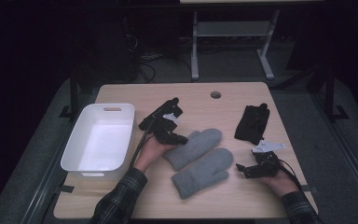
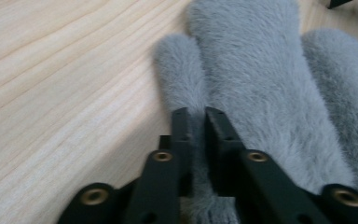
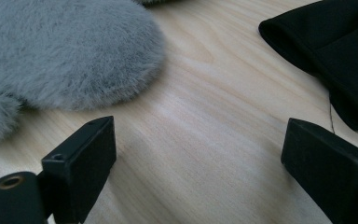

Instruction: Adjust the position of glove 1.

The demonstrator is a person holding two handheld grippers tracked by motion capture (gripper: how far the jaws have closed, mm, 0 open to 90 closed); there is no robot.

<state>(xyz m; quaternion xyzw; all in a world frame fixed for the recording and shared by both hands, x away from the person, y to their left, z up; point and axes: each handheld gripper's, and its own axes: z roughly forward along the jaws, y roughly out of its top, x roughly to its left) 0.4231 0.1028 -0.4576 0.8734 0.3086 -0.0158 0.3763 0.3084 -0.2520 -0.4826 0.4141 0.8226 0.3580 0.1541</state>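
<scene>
Between your left gripper's [image 2: 196, 122] nearly closed jaws sits a fold of fur at the thumb side of the upper grey mitten [image 1: 193, 145], pinched against the table [image 1: 140, 91]. Your right gripper [image 3: 198, 154] rests with jaws spread wide over bare wood, between the lower grey mitten [image 3: 60, 51] and the black glove [image 3: 335, 56].

Two fluffy grey mittens lie flat and side by side on the pale wooden tabletop, touching along their length. The upper mitten [image 1: 193, 147] has its thumb pinched near the cuff end; the lower mitten [image 1: 200, 171] lies free just beside it.
</scene>
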